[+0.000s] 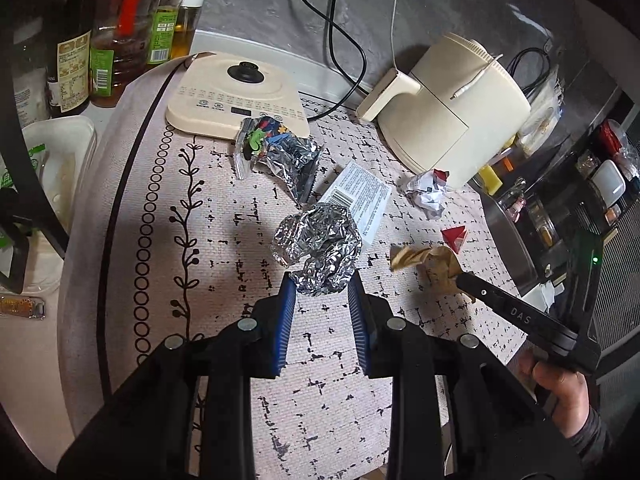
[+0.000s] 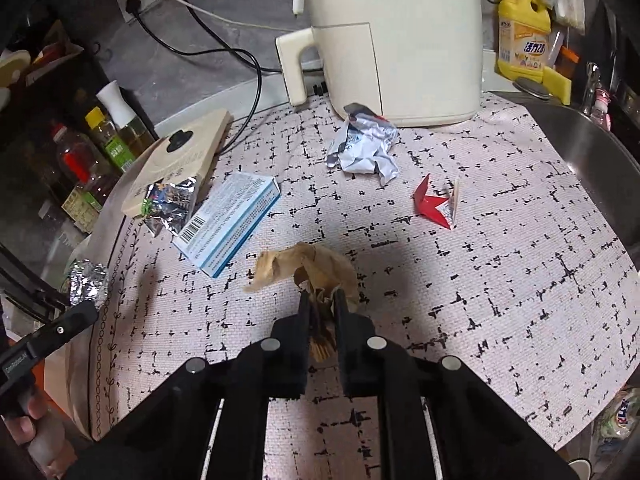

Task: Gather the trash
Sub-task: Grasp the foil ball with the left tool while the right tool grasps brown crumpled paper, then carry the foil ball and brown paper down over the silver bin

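My left gripper [image 1: 322, 282] is shut on a crumpled foil ball [image 1: 318, 250], held above the patterned mat [image 1: 224, 208]; the ball also shows in the right wrist view [image 2: 89, 282]. My right gripper [image 2: 323, 300] is shut on a crumpled brown paper [image 2: 308, 270], which also shows in the left wrist view [image 1: 424, 260]. On the mat lie a foil snack wrapper [image 1: 286, 152], a flat white-and-blue box [image 2: 228, 222], a crumpled white wrapper [image 2: 366, 148] and a red-and-white folded scrap [image 2: 438, 204].
A cream air fryer [image 2: 392, 36] stands at the back. A cream appliance base [image 1: 236, 96] sits back left, with oil bottles [image 1: 108, 36] beside it. Cables [image 2: 224, 50] run to wall sockets. A metal sink edge [image 2: 592, 140] and yellow detergent bottle [image 2: 524, 36] are at right.
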A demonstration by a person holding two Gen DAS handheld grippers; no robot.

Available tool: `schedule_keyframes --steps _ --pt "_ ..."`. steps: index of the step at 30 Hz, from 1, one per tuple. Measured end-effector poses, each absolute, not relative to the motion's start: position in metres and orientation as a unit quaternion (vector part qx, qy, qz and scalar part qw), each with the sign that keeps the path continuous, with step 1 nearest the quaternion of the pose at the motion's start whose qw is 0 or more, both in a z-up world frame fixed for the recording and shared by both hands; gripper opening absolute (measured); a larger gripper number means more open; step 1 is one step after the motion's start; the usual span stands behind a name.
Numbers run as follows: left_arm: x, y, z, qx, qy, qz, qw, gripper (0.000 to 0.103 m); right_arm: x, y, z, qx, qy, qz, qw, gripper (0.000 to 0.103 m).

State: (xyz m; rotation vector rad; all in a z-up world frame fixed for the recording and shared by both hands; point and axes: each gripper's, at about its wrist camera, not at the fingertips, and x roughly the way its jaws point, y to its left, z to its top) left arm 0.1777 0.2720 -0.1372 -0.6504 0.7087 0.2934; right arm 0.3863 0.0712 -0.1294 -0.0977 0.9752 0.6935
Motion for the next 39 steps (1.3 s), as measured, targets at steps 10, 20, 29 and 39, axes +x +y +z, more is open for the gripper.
schedule_keyframes --steps 10,20,29,39 --pt "0.197 0.223 -0.122 -0.297 0.331 0.096 0.891 0.027 0.365 -0.004 -0.099 -0.003 0.442 0.307 0.843 0.010" --pt "0.247 0.130 -0.121 -0.271 0.354 -0.001 0.895 0.027 0.345 -0.120 -0.082 0.034 0.430 0.243 0.869 0.009" --pt "0.280 0.031 -0.126 -0.239 0.381 -0.089 0.888 0.027 0.327 -0.228 -0.087 0.067 0.431 0.160 0.886 0.009" --pt "0.297 -0.080 -0.144 -0.213 0.415 -0.166 0.869 0.027 0.296 -0.356 -0.116 0.107 0.460 0.044 0.881 0.010"
